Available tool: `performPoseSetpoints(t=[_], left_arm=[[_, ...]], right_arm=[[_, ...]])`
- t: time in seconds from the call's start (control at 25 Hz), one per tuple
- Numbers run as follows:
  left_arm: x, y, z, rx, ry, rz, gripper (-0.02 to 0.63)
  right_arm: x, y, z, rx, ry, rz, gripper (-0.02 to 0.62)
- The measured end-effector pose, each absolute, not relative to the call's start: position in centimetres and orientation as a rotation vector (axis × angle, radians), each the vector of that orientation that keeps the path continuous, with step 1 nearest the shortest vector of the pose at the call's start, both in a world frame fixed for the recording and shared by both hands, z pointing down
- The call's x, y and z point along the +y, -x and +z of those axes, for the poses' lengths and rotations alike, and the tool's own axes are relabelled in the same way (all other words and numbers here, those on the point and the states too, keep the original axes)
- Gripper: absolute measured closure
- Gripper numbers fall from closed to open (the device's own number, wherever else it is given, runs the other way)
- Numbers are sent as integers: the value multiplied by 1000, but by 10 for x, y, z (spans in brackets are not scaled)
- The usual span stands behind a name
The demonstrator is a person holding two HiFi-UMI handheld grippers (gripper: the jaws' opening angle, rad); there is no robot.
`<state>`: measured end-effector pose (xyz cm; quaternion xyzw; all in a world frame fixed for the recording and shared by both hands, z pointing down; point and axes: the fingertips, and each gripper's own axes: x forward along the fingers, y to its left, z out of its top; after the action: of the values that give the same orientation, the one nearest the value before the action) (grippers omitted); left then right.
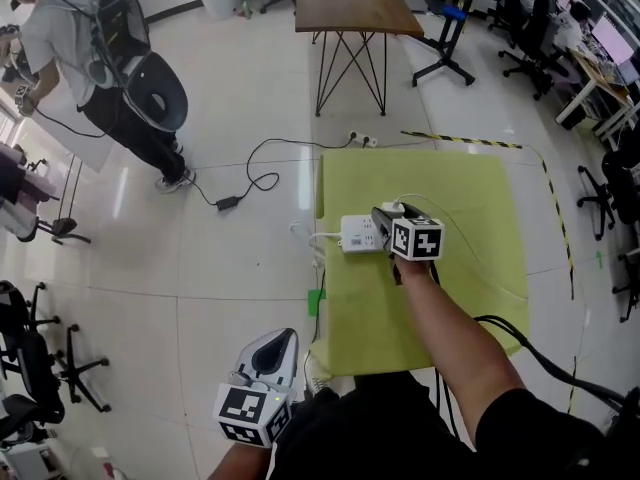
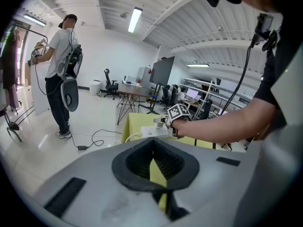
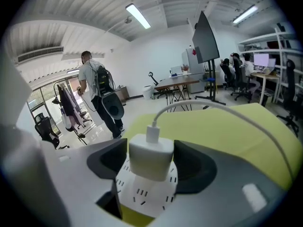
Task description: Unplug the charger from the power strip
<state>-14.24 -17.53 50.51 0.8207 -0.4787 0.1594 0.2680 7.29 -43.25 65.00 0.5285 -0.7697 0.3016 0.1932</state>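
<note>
A right hand-held gripper [image 1: 382, 216] reaches over a yellow-green cloth-covered surface [image 1: 450, 198], its jaws spread wide and released, straddling a small white cube-shaped charger [image 3: 151, 152]; the pads stand just beside the charger's sides. The charger sits plugged upright into a white plastic power strip [image 1: 360, 234] lying near the surface's left edge; a thin white cable [image 3: 189, 105] arches from the charger's top away across the cloth, and the strip's own white cord [image 1: 315, 238] trails off the left edge. Low at the person's left, off the surface, the left hand-held gripper [image 1: 282, 343] hangs over the pale tiled floor [image 1: 200, 268], jaws clenched together with nothing between them. Beyond the surface, a black cable with a power adapter [image 1: 228, 202] snakes across the floor; a strip of black-and-yellow hazard tape [image 1: 460, 140] runs along the far edge; a wooden table on black wire legs [image 1: 350, 3] stands behind; a person wearing a backpack [image 1: 90, 38] stands well apart at far left.
</note>
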Motion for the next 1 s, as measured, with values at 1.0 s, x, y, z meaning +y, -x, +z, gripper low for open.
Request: performPoseSetpoints(t=[1.0], left_arm=[[-184,145,508,-1298,-2209,401,600]], right_arm=[[-427,-71,649,-2132,-1480,769,316]])
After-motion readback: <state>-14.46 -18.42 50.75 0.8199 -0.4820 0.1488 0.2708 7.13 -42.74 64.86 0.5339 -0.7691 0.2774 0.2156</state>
